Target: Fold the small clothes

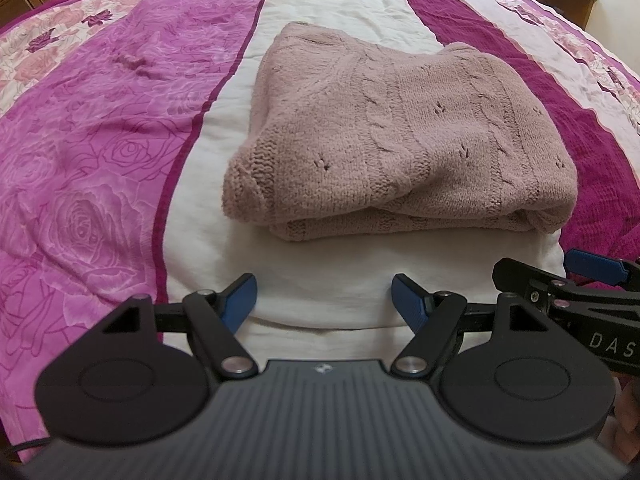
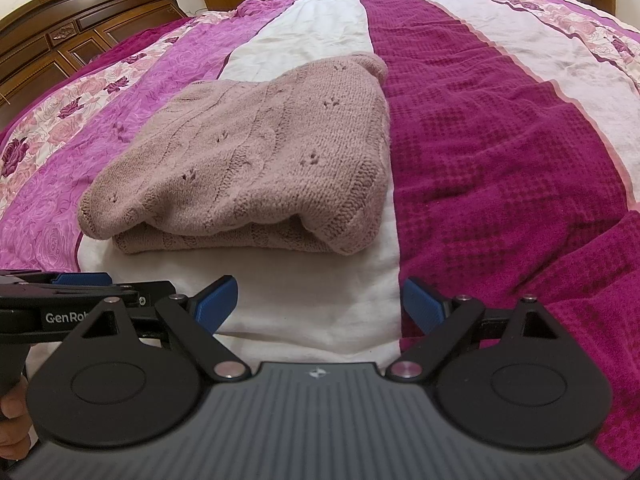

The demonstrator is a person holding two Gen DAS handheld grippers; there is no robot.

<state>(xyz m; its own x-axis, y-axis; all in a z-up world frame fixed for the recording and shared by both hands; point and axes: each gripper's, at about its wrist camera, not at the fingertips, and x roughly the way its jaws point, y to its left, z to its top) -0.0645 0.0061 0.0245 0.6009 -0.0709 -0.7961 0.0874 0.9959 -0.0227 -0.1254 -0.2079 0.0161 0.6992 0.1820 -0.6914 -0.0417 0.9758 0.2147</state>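
Observation:
A dusty-pink knitted sweater (image 1: 384, 136) (image 2: 256, 160) lies folded in a thick bundle on the white stripe of the bedspread. My left gripper (image 1: 324, 298) hovers just short of its near edge, jaws open, nothing between the blue pads. My right gripper (image 2: 320, 304) is also open and empty, a little nearer than the sweater's front fold. Each gripper shows in the other's view: the right one (image 1: 592, 270) at the lower right edge of the left wrist view, the left one (image 2: 80, 280) at the lower left of the right wrist view.
The bed is covered by a striped spread: pink rose print (image 1: 80, 152) to the left, dark magenta waffle cloth (image 2: 500, 152) to the right. A dark wooden headboard (image 2: 72, 28) and cabinets stand at the far left. A person's hand (image 2: 12, 412) holds the left gripper's handle.

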